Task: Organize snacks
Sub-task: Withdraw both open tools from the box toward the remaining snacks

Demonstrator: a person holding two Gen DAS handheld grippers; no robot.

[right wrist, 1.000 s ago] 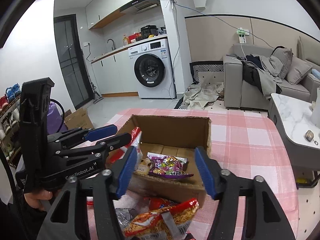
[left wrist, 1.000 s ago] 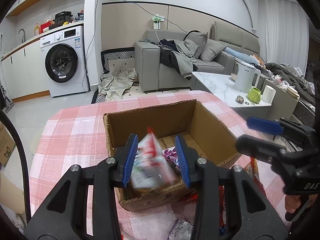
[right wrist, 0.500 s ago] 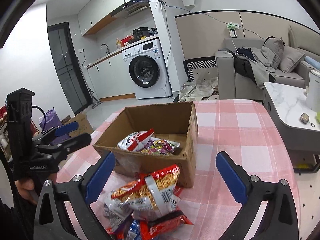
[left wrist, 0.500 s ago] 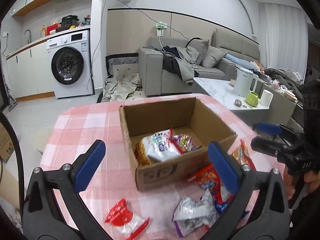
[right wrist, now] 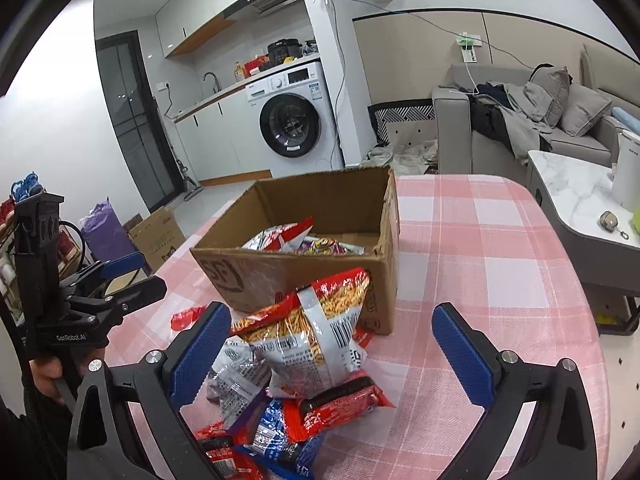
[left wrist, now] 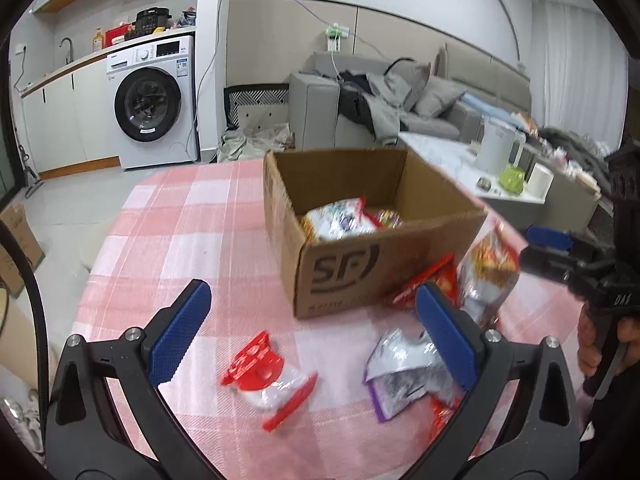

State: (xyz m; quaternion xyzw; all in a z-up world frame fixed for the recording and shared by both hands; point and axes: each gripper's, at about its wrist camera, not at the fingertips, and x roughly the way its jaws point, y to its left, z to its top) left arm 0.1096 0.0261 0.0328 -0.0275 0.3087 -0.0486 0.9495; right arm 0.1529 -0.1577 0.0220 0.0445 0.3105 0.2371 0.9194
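A brown cardboard box [left wrist: 360, 264] [right wrist: 304, 276] stands on the pink checked tablecloth [left wrist: 180, 232] with a few snack bags lying inside it. My left gripper [left wrist: 316, 328] is open, hovering above a red and white packet [left wrist: 268, 380], with a silver and purple bag [left wrist: 404, 376] by its right finger. My right gripper [right wrist: 332, 352] is open, above a pile of snacks in front of the box. A large red and white bag of stick snacks [right wrist: 316, 332] leans on the box there, over red, blue and silver packets [right wrist: 280, 432]. Neither gripper holds anything.
A person's hand holds each gripper handle, at the right edge of the left wrist view [left wrist: 600, 344] and the left edge of the right wrist view [right wrist: 44, 368]. Beyond the table are a washing machine [left wrist: 148, 108], a grey sofa [right wrist: 516, 120] and a marble side table [right wrist: 580, 200] with a kettle.
The left gripper let a red and white snack bag drop into the box. Both grippers opened wide, drew back from the box and sank toward the loose snacks in front of it.
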